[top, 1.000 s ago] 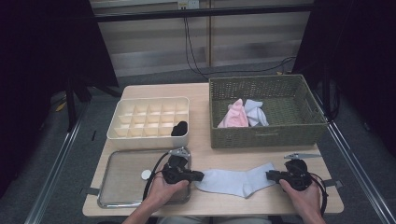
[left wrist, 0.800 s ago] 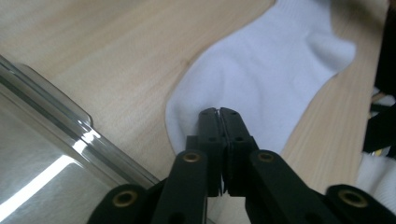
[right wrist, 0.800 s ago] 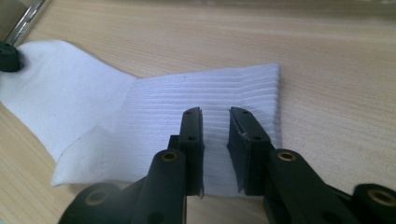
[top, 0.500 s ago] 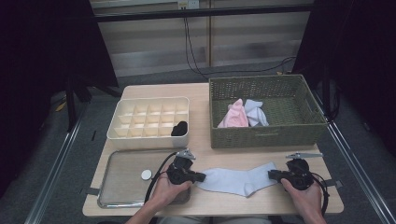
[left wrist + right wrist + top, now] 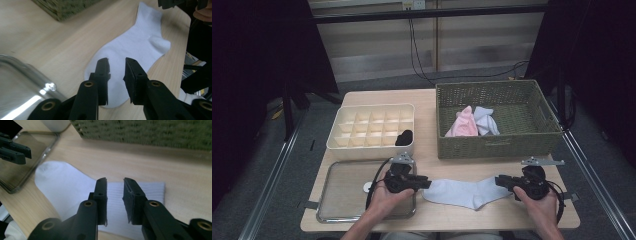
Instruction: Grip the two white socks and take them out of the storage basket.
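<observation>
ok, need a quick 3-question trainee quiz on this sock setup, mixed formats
1. True or false: the white sock lies flat on the table, one end towards each hand.
2. What lies in the wicker basket? A) pink and pale blue cloth items B) a tray C) cups
3. The dark item in the divided box sits in its near ____ corner cell.

Key: 1 true; 2 A; 3 right.
</observation>
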Motion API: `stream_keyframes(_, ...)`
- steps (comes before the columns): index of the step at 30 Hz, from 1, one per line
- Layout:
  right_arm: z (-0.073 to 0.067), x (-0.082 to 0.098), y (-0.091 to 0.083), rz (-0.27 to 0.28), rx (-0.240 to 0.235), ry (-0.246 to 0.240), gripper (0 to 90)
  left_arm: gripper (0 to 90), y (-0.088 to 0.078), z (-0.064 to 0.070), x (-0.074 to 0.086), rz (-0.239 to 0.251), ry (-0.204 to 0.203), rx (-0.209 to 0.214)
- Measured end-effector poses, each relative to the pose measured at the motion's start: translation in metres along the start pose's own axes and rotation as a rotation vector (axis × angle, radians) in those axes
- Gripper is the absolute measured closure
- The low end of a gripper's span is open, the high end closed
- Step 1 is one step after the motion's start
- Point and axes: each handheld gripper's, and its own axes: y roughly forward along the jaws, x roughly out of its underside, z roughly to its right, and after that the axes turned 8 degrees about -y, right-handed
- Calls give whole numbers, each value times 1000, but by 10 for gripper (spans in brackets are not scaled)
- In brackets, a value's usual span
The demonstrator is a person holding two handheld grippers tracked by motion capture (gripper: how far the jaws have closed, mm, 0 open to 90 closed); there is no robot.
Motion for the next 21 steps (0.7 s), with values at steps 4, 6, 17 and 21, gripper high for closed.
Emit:
stream_keyframes(4,-3,-9,-8,37,-27,-33,734,714,-20,-6,6,33,-28,-8)
stream_keyframes(6,-3,-14,-9,44,-38,-38,732,707,-28,-6,10,39,-21,-31)
stream_keyframes(17,-16,-71,-13,108,-68,-127,713,594,-64,-12,42,98,-74,-89)
stream_keyframes(21,-11,-95,-16,124,-59,-140,701,498,-73,-17,51,127,-90,-122)
